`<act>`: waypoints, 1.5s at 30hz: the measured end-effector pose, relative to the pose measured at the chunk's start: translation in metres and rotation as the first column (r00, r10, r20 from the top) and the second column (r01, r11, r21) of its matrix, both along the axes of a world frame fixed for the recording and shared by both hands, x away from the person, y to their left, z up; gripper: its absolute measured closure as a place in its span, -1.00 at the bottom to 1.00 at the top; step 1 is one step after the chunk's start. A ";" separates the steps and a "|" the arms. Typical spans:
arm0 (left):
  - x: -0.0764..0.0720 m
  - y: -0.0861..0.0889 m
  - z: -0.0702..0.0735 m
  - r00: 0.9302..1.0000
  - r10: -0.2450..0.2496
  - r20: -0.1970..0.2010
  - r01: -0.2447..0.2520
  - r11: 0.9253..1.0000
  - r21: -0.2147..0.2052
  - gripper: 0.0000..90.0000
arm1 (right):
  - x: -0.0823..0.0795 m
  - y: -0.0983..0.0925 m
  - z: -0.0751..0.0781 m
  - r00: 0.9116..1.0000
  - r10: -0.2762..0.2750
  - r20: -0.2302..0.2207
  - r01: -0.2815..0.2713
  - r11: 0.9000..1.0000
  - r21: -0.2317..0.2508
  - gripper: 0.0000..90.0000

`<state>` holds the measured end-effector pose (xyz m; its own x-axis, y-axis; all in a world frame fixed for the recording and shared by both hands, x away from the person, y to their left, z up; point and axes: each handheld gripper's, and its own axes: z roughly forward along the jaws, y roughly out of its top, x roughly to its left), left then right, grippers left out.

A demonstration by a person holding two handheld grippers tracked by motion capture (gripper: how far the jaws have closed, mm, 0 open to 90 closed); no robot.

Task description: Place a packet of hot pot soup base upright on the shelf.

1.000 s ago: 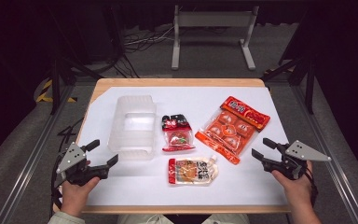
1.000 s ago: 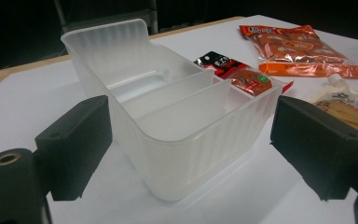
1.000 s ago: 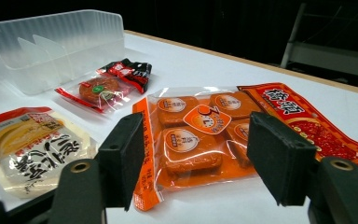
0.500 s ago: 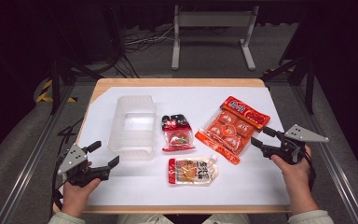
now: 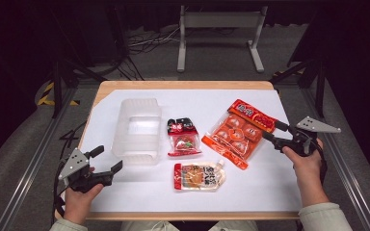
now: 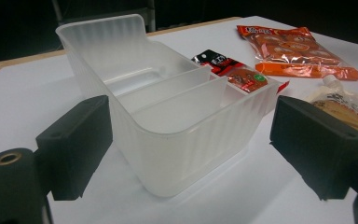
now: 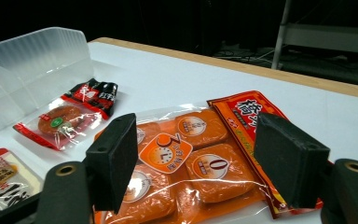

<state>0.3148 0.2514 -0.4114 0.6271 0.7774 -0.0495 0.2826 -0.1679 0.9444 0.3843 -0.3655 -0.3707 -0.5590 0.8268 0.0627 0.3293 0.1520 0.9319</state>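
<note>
Packing not yet begun: my right tongs [image 5: 269, 132], jaws just opened wide and empty, reach the orange snack bag [image 5: 238, 133] at centre right, while my left tongs [image 5: 108, 160], open and empty, face the empty clear bin [image 5: 137, 127].

A white table [image 5: 125, 197] with a wooden edge takes up the middle of the frame. A clear plastic bin [image 5: 137, 129] stands left of centre. Just right of it lies a small red and black packet [image 5: 183, 137]. A large orange bag [image 5: 240, 133] lies slanted at the centre right, and a pouch with a spout [image 5: 200, 176] lies below the centre. At the lower left, the left gripper [image 5: 107, 161] hovers with its jaws apart, near the bin's corner. At the right, the right gripper [image 5: 273, 131] has just been opening, nothing between its jaws, its tips at the bag's edge.
</note>
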 end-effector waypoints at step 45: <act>-0.006 -0.011 0.005 0.997 -0.041 0.062 0.036 0.995 0.092 -0.68 | 0.094 -0.042 -0.058 0.926 -0.264 -0.270 0.275 0.962 0.003 -0.63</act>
